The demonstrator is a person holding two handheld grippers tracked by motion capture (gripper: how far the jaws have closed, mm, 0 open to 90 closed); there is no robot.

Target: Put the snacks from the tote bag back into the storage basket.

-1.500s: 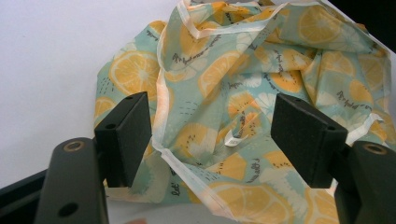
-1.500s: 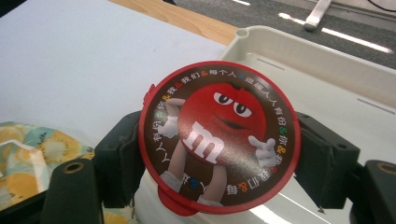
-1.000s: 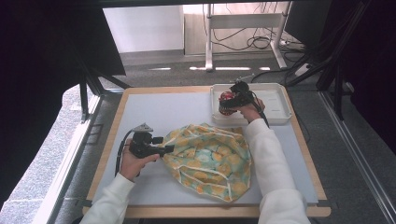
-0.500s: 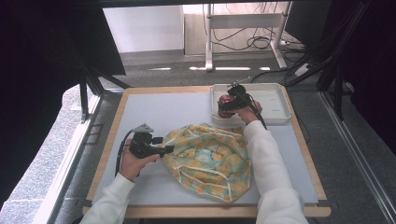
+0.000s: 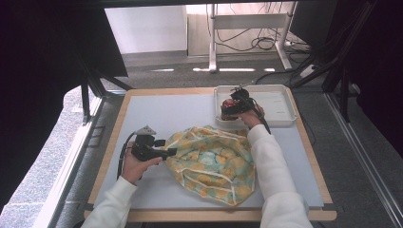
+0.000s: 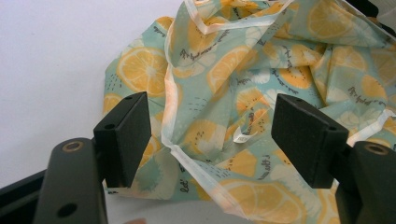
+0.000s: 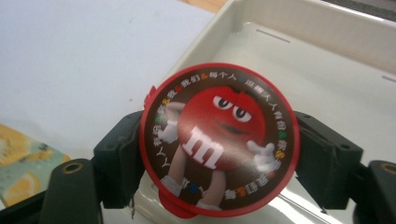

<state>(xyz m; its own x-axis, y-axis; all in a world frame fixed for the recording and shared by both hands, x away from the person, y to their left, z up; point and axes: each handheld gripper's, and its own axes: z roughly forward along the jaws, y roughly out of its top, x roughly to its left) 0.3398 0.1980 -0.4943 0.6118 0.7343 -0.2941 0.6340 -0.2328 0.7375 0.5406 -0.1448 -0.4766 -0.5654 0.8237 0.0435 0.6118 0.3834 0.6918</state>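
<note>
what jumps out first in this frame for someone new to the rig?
The lemon-print cloth bag, crumpled mid-table, is the loudest thing, with the open left hand-held gripper straddling its pale-trimmed edge. Next is the round red-lidded candy tub with its cartoon character, clamped in the right hand-held gripper at the near left corner of the white tray at the table's far right.

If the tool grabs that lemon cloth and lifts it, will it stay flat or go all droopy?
Probably droopy: the lemon cloth already lies crumpled in soft folds. It looks thin, so likely light. The left tool stands open around one folded edge, so the rest would probably hang and drag.
</note>
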